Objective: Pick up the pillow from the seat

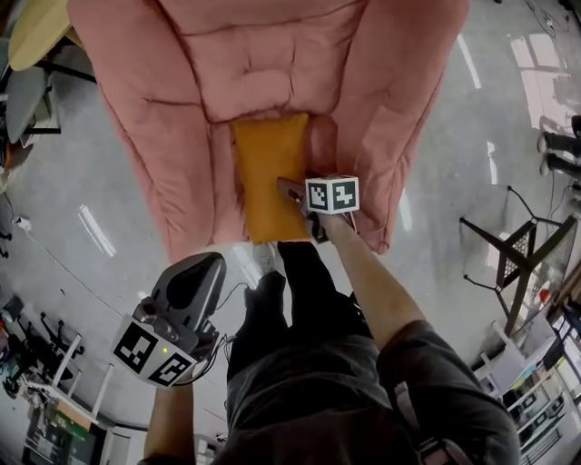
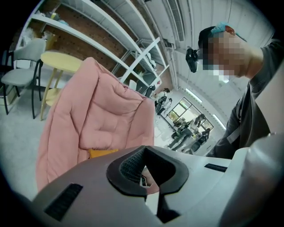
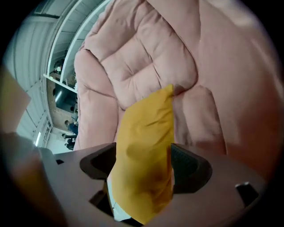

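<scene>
An orange-yellow pillow (image 1: 268, 177) lies lengthwise on the seat of a pink padded armchair (image 1: 272, 73). My right gripper (image 1: 292, 195) reaches over the pillow's right front part. In the right gripper view the pillow (image 3: 144, 150) stands between the jaws of the right gripper (image 3: 144, 166), which are spread wide and do not pinch it. My left gripper (image 1: 204, 265) hangs low at the left, well short of the chair, with nothing in it. In the left gripper view the left gripper (image 2: 144, 175) looks shut, and a sliver of pillow (image 2: 102, 153) shows above it.
A round yellow table (image 1: 36, 27) and a grey chair (image 2: 22, 75) stand to the armchair's left. A black wire-frame stand (image 1: 517, 254) is at the right. The person's dark-trousered legs (image 1: 290, 309) are close to the seat's front edge. White shelving (image 2: 88, 40) runs behind.
</scene>
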The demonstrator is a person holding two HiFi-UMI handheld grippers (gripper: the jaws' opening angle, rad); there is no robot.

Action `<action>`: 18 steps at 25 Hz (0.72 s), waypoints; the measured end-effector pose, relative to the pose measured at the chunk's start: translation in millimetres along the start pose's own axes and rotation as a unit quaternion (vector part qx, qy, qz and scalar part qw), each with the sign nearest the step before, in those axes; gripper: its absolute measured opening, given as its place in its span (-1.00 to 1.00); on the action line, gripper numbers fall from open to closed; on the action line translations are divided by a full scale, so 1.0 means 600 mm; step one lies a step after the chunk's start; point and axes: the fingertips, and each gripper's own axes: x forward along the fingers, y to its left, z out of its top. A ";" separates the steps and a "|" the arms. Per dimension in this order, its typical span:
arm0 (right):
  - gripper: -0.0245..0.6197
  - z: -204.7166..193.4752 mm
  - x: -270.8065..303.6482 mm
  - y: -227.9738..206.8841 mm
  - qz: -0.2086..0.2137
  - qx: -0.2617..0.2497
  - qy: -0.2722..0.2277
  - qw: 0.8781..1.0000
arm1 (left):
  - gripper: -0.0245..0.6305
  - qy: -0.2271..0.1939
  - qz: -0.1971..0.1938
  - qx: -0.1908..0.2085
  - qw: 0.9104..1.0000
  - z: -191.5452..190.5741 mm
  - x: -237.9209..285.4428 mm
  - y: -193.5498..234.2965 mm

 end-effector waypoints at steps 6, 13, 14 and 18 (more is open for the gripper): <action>0.16 -0.048 0.061 -0.017 0.050 0.055 0.042 0.996 | -0.90 0.006 0.006 -0.026 1.000 -0.015 0.001 0.025; 0.16 -0.057 0.117 -0.008 0.109 0.072 0.050 0.990 | -0.90 0.016 0.008 -0.045 0.999 -0.039 0.007 0.047; 0.15 -0.059 0.113 -0.010 0.113 0.071 0.046 0.990 | -0.90 0.016 0.007 -0.045 0.999 -0.044 0.010 0.041; 0.03 -0.064 0.076 -0.012 0.124 0.055 0.028 0.990 | -0.90 0.011 0.005 -0.040 0.999 -0.056 0.013 0.013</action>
